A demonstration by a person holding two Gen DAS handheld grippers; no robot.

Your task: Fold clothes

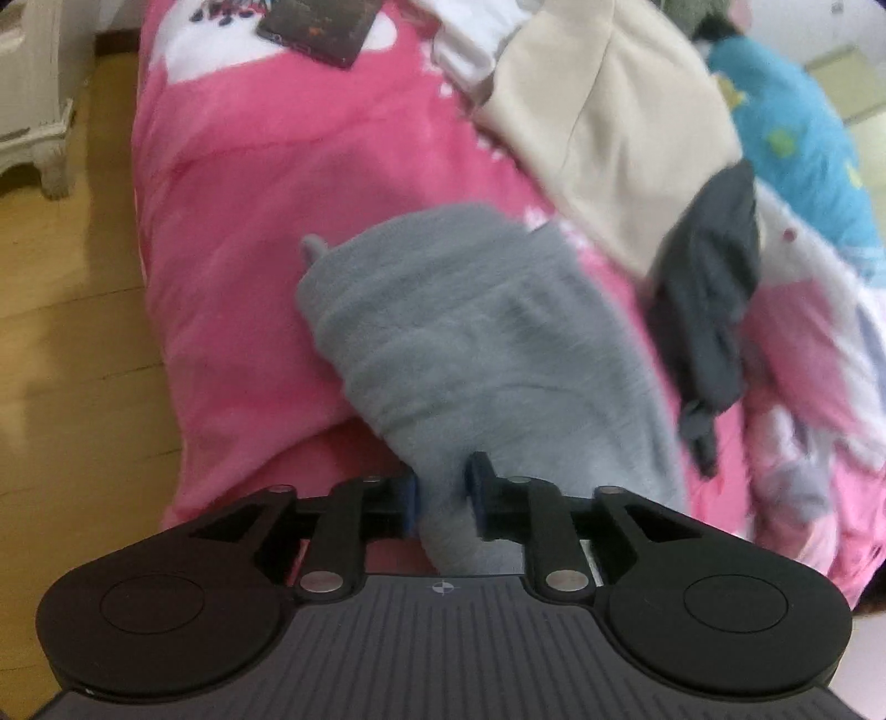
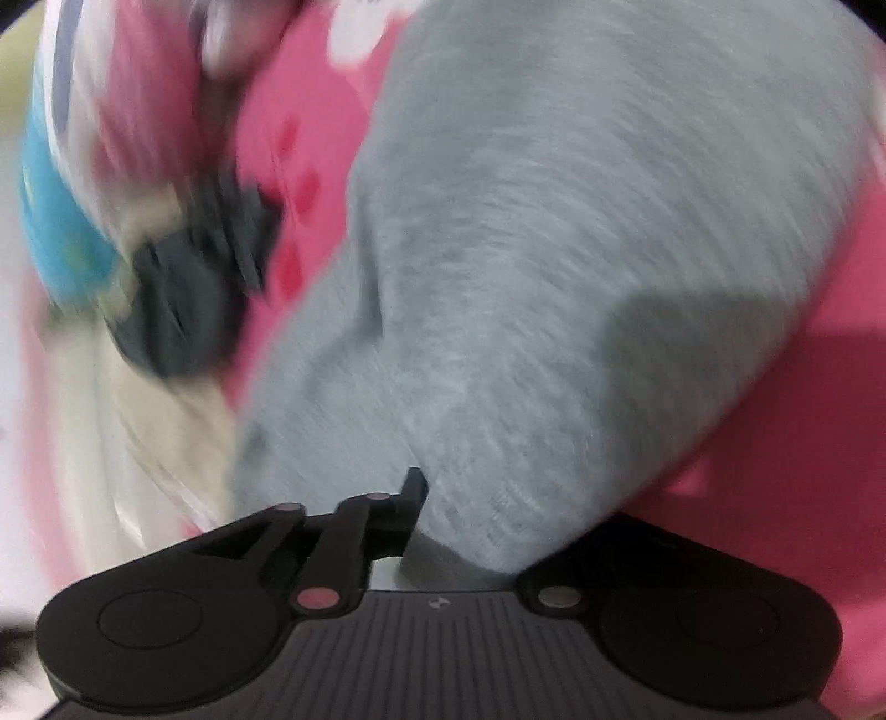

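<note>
A grey fleece garment (image 1: 470,338) lies bunched on the pink bed cover (image 1: 266,232). My left gripper (image 1: 443,498) is shut on its near end, with the cloth pinched between the blue pads (image 1: 480,487). In the right wrist view the same grey garment (image 2: 581,249) fills most of the blurred frame. My right gripper (image 2: 459,509) has the cloth draped over it; only its left finger (image 2: 412,493) shows and the right finger is hidden under the cloth.
A cream garment (image 1: 609,122) and a dark grey garment (image 1: 714,288) lie at the right on the bed. A blue patterned cloth (image 1: 803,144) lies beyond. A dark flat item (image 1: 321,27) lies at the bed's far end. The wooden floor (image 1: 66,332) and white furniture (image 1: 33,94) are on the left.
</note>
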